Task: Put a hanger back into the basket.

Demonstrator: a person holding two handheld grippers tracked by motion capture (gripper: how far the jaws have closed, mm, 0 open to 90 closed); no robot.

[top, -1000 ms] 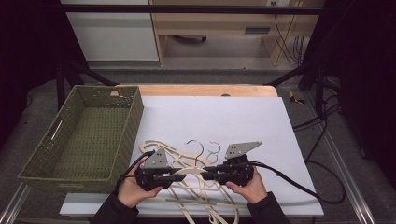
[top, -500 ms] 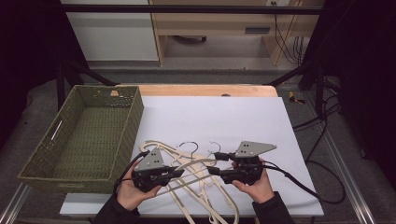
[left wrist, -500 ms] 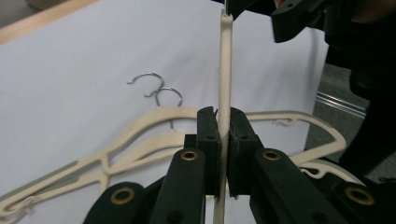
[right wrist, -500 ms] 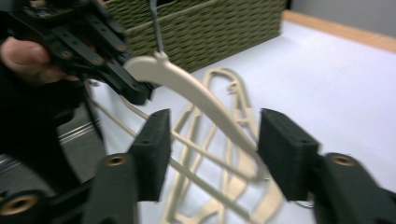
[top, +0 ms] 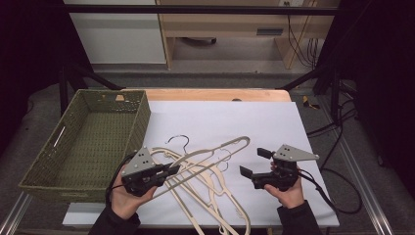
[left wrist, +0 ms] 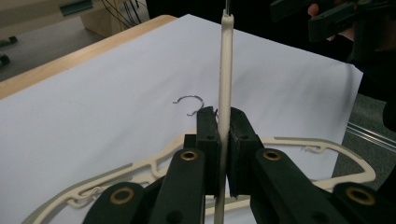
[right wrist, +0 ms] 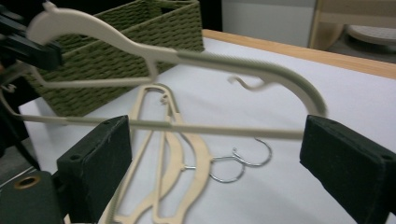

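Note:
My left gripper (top: 172, 170) is shut on the bar of a cream plastic hanger (top: 215, 152) and holds it tilted above the white table sheet. In the left gripper view the jaws (left wrist: 223, 122) pinch that thin bar (left wrist: 225, 70) edge-on. My right gripper (top: 254, 163) has just been opening and stands wide open to the right of the hanger's end, not touching it. From the right gripper view (right wrist: 219, 156) the lifted hanger (right wrist: 187, 58) crosses ahead of the pads (right wrist: 100, 158), with nothing pressed between them. Several more cream hangers (top: 210, 196) lie tangled on the sheet.
A green wicker basket (top: 142, 115) with nothing in it stands at the left of the table, close to my left hand. Bare white sheet (top: 235, 117) stretches behind the hangers to the wooden far edge. Cables trail off the right side.
The two grippers have drawn apart from the middle. The right one opened, let go of the hanger and moved right. The left one moved left and lifted the hanger.

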